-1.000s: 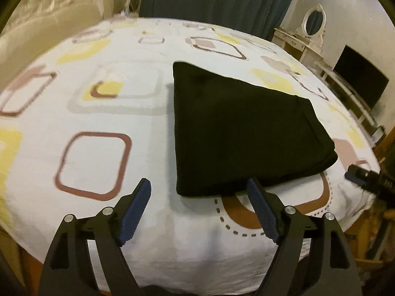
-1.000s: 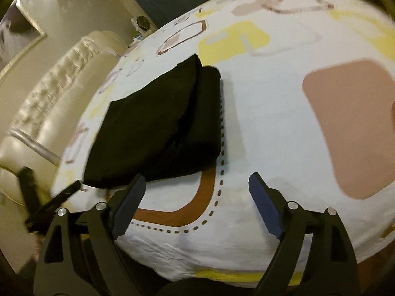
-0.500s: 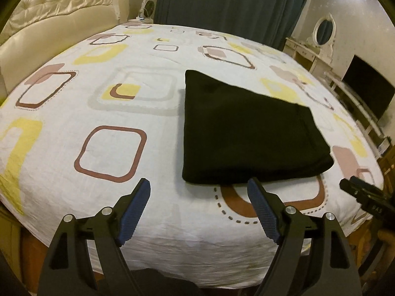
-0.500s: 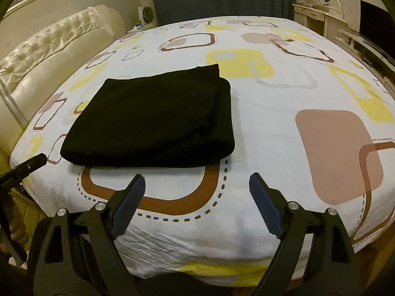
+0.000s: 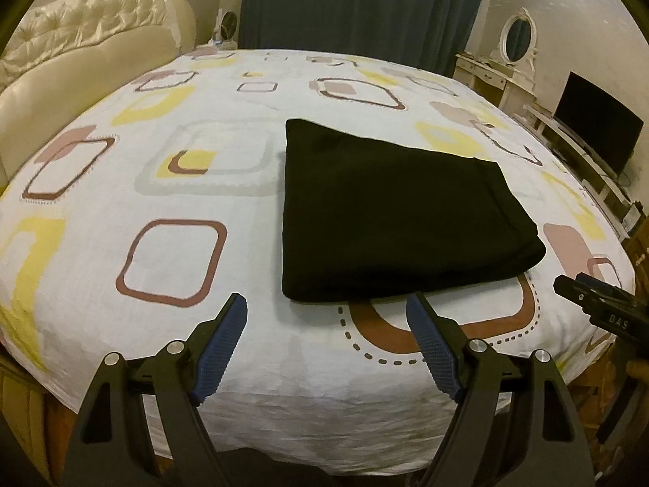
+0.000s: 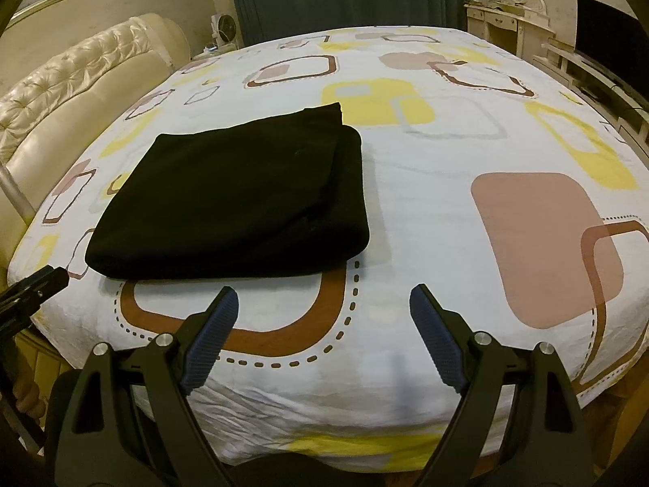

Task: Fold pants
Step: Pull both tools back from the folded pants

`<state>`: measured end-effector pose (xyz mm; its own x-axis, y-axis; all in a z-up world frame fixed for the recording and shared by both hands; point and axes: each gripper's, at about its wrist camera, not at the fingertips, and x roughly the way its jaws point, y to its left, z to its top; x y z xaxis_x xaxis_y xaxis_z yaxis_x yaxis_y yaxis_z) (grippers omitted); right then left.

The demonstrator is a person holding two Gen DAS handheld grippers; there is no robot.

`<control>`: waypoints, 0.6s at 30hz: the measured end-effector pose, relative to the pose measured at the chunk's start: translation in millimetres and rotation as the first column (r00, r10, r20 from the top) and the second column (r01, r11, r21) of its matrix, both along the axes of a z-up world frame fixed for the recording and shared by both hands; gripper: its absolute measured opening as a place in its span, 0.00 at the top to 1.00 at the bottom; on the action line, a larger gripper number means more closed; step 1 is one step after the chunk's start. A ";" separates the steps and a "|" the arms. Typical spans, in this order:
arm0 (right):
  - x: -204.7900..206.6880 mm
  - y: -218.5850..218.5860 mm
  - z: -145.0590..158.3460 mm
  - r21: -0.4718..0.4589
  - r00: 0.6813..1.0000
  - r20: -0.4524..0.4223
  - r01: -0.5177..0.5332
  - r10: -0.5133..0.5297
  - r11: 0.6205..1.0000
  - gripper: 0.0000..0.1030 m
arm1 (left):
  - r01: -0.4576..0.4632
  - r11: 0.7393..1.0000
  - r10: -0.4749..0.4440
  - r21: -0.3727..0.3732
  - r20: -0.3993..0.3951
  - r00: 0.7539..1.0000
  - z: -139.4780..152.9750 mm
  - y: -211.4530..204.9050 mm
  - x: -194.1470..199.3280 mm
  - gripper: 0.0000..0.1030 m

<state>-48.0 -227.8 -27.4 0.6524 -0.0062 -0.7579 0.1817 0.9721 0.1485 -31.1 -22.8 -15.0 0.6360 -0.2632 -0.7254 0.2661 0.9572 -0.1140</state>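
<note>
Left wrist view: folded black pants [image 5: 389, 219] flat on the bed sheet [image 5: 121, 186], ahead and slightly right of the left gripper [image 5: 326, 308].
Pants, shape: thick rectangular stack, lying near the bed's front edge.
Pants, long axis: running from the near edge away toward the dark curtain [image 5: 357, 4], far corner pointing at it; near edge about square to the gripper.
Pants, right side: rounded fold, with a seam line just inside it.
Left gripper jaws: spread wide, nothing between the blue pads [image 5: 221, 353], clear of the pants.
Right gripper, from left view: dark tip [image 5: 596, 300] at the right edge, near the pants' right corner, apart from it.
Right wrist view: pants [image 6: 239, 199] ahead and to the left of the right gripper [image 6: 324, 300], layers stepped at the far right corner.
Right gripper jaws: spread wide, empty, above the brown printed loop [image 6: 259, 332] on the sheet.
Surroundings: cream tufted headboard [image 6: 73, 93] at left, white dressing table [image 5: 503, 77] and dark television [image 5: 596, 130] at right.
</note>
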 end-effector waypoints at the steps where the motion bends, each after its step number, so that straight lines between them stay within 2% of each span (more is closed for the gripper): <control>1: 0.2 0.1 -0.3 0.001 1.000 -0.002 0.000 0.000 1.000 0.16 | 0.002 1.000 -0.002 0.004 0.005 1.000 0.4 -0.7 -0.3 0.23; 7: -0.2 -3.4 1.2 0.001 1.000 0.007 0.010 -0.010 1.000 0.16 | -0.014 1.000 0.014 -0.018 -0.017 1.000 -2.4 1.4 2.2 0.23; 18: 1.0 -5.6 -1.4 -0.001 1.000 -0.001 0.013 -0.013 1.000 0.16 | -0.007 1.000 0.007 -0.008 -0.012 1.000 -3.3 -2.3 1.9 0.23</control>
